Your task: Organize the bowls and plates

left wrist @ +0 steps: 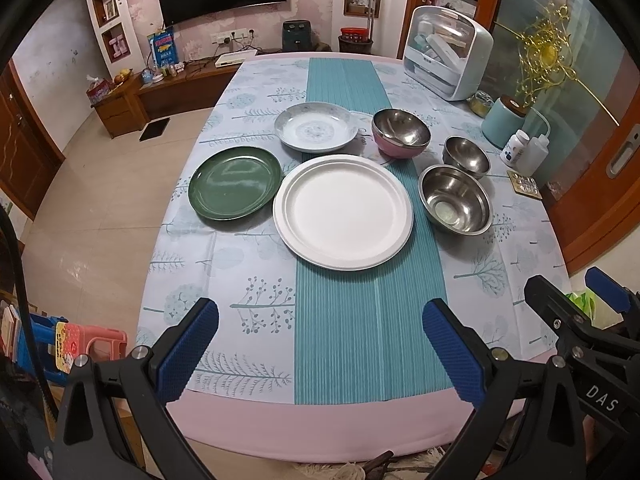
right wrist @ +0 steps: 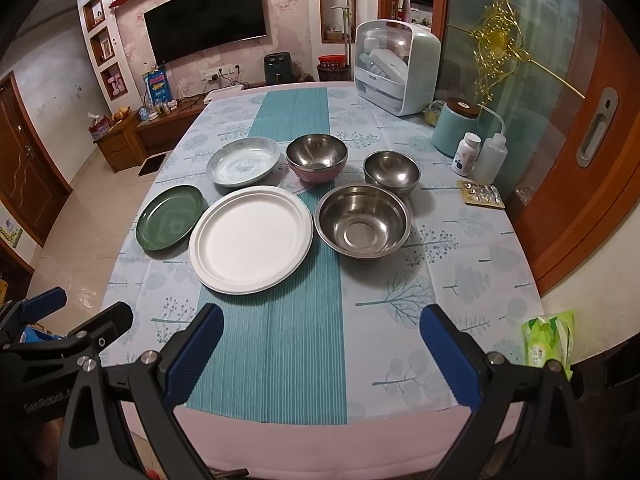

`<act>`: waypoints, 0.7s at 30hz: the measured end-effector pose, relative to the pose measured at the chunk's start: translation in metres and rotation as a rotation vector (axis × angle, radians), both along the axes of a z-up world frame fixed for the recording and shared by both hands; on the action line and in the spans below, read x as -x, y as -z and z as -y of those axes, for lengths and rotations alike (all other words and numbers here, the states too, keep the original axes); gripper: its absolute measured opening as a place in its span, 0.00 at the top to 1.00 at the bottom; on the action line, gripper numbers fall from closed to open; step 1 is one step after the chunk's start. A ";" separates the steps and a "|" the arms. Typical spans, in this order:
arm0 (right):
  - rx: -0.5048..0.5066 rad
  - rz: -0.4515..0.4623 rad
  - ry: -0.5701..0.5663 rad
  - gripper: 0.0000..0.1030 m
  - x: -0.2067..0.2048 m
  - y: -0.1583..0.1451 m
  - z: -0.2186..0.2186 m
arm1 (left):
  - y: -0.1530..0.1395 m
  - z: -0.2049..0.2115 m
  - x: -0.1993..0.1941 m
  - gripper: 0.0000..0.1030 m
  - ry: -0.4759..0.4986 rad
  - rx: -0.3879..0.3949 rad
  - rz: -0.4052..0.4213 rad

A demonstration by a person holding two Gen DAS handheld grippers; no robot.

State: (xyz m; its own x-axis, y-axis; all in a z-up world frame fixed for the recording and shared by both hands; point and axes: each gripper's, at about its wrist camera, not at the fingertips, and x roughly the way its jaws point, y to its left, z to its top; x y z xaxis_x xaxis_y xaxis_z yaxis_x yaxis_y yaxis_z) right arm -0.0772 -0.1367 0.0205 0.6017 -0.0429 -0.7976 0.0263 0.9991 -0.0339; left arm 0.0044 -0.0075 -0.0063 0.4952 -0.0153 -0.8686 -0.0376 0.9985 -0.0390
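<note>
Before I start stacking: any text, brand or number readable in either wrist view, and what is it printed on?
"DAS": on the right gripper body, left wrist view.
"GenRobot", cut off: on the left gripper body, right wrist view.
Blue bag by the TV: print blurred.
White pill bottle label: too small.
Green tissue pack: unreadable.

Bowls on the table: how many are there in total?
3. The pink-sided steel bowl stands farthest, beside the patterned plate. The small steel bowl is to its right. The large steel bowl is nearest, beside the white plate. None seems hidden.
</note>
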 end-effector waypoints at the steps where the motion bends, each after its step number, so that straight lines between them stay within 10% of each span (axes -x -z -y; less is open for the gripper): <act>1: -0.002 0.002 -0.003 0.03 0.000 0.000 0.000 | 0.000 0.000 0.000 0.02 -0.002 0.001 0.000; 21: -0.035 0.010 -0.076 0.03 -0.015 -0.002 0.021 | -0.017 0.013 0.000 0.02 -0.034 -0.042 0.068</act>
